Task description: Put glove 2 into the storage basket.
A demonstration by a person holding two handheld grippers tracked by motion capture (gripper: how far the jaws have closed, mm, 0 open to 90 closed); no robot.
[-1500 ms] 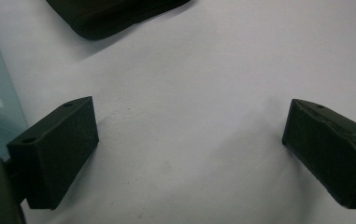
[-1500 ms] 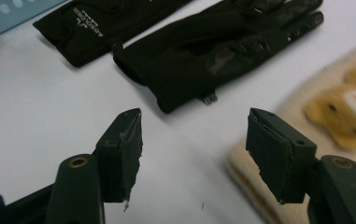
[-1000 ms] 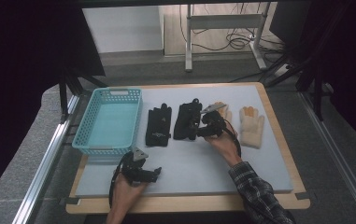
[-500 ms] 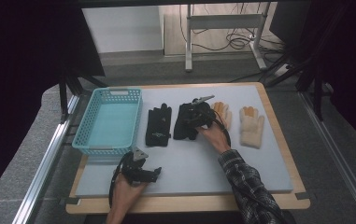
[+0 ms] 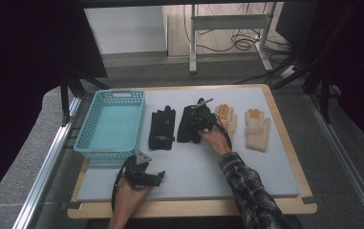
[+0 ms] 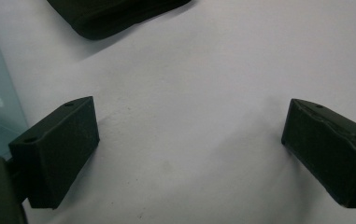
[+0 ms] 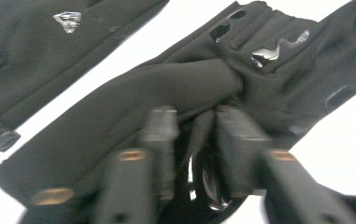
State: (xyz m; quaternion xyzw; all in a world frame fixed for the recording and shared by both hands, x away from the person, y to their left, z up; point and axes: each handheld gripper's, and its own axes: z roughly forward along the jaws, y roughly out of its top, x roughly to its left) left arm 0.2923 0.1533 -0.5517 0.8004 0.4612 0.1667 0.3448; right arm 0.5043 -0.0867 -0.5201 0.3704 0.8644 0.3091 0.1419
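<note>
Lengthwise, black glove [image 5: 189, 125] fingers away.

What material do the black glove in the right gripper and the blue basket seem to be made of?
Black glove: probably a thin, stretchy matte fabric; it folds and bunches between the jaws, with small shiny printed marks. Basket: likely moulded plastic, with stiff turquoise lattice walls.

black glove [image 5: 189, 125], fabric bunched, flat on mat, pinched

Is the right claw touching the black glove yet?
Touching. In the right gripper view the right claw has its jaws closed on a bunched fold of the black glove.
</note>
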